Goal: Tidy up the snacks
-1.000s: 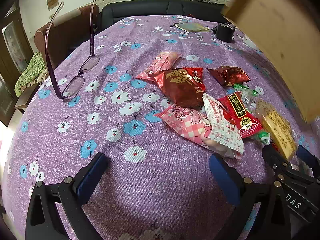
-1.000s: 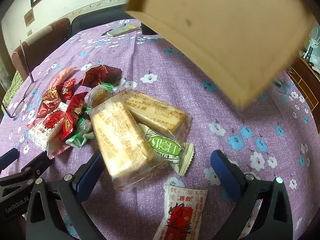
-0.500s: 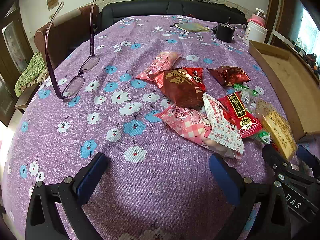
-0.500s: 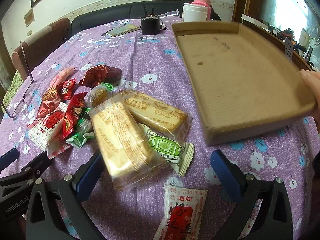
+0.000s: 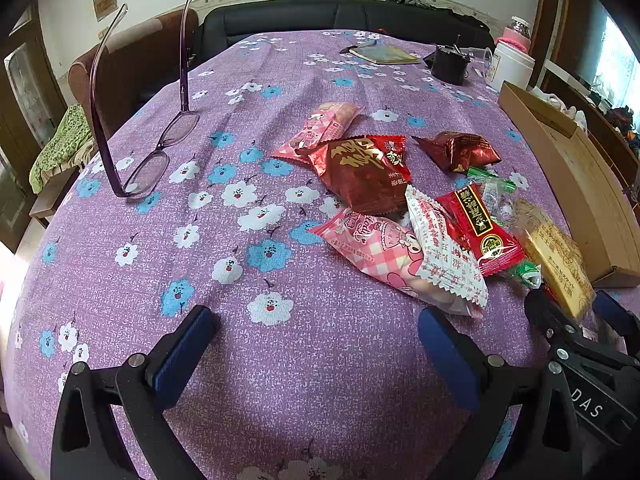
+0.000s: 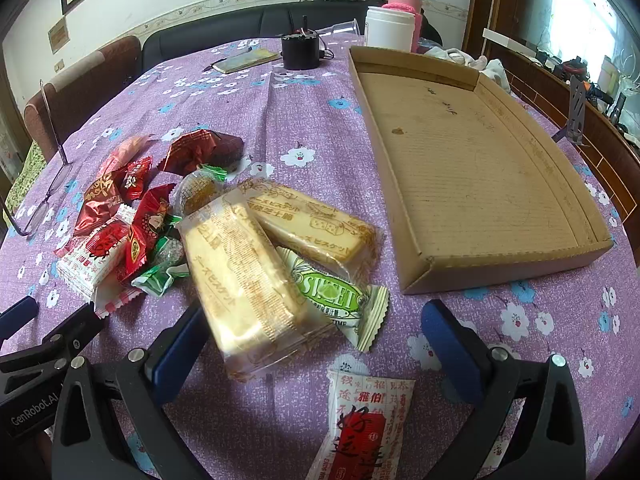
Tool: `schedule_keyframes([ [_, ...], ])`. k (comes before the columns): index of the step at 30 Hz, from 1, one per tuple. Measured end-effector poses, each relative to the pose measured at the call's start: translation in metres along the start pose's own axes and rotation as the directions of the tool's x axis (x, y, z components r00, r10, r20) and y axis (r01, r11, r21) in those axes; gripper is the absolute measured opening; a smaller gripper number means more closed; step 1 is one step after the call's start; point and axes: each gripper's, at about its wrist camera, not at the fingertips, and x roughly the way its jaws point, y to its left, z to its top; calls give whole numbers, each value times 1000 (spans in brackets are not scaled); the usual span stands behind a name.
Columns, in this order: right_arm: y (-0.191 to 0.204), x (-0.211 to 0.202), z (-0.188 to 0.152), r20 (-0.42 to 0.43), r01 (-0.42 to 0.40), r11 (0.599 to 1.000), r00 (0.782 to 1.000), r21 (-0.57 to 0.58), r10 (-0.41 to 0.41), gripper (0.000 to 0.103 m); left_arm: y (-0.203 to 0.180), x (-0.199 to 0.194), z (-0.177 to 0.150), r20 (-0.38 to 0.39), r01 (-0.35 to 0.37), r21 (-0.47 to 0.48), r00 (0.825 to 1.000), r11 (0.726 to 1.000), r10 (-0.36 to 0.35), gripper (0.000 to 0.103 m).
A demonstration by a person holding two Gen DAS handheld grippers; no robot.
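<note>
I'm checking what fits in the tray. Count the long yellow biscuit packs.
2. One biscuit pack lies between the right gripper's open fingers; the other biscuit pack lies behind it, toward the cardboard tray. More may be hidden.

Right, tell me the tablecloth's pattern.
Purple tablecloth with white and blue flowers, clearest in the left wrist view.
</note>
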Motion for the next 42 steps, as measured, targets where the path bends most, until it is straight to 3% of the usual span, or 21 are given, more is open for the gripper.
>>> schedule_keyframes([
  [10, 0, 1, 0, 2, 3, 1000, 1000, 2, -3, 103, 0, 0, 0, 0, -2, -2, 1000, 1000, 2, 103],
  [13, -2, 0, 2, -61, -70, 993, 996, -92, 64, 103, -1, -1, 0, -7, 1, 2, 1000, 1000, -1, 103],
  [16, -5, -2, 1, -157, -203, 945, 973, -256, 166, 103, -6, -5, -3, -4, 22, 11, 1000, 1000, -22, 103],
  [18, -13, -8, -5, -135, -288, 918, 956, -272, 260, 103, 1, -7, -4, 3, 45, -3, 999, 999, -45, 103],
  [20, -23, -14, -14, -150, -395, 885, 918, -245, 368, 103, 6, -10, -6, 4, 76, -24, 997, 997, -76, 103],
  [21, -23, -15, -17, -176, -419, 871, 907, -259, 384, 103, 10, -10, -5, 0, 83, -32, 997, 996, -83, 103],
  [22, -21, -14, -16, -193, -395, 869, 916, -298, 350, 103, 13, -12, -5, 3, 101, -46, 995, 994, -101, 103],
  [24, -34, -23, -22, -209, -452, 848, 889, -275, 406, 103, 17, -13, -4, 5, 122, -69, 993, 990, -121, 103],
  [26, -44, -28, -22, -196, -463, 848, 884, -256, 424, 103, 20, -13, -3, -12, 119, -78, 993, 990, -120, 103],
  [27, -52, -33, -24, -176, -470, 850, 882, -240, 438, 103, 22, -14, -4, -6, 151, -99, 988, 983, -153, 103],
  [32, -73, -43, -33, -166, -462, 868, 884, -181, 436, 102, 20, -18, -4, 11, 148, -83, 989, 985, -148, 103],
  [34, -68, -42, -37, -194, -479, 864, 872, -155, 449, 85, 18, -22, -4, 36, 136, -69, 990, 988, -133, 103],
  [35, -65, -40, -38, -204, -480, 862, 871, -162, 447, 81, 17, -23, -4, 45, 135, -65, 990, 989, -132, 103],
  [37, -52, -38, -40, -199, -419, 885, 903, -204, 382, 74, 18, -25, -5, 52, 139, -64, 989, 988, -136, 103],
  [41, -38, -36, -38, -181, -342, 904, 936, -256, 303, 61, 21, -27, -5, 67, 145, -72, 988, 987, -141, 103],
  [42, -34, -35, -38, -173, -311, 908, 947, -281, 270, 50, 22, -29, -6, 88, 149, -72, 986, 986, -143, 103],
])
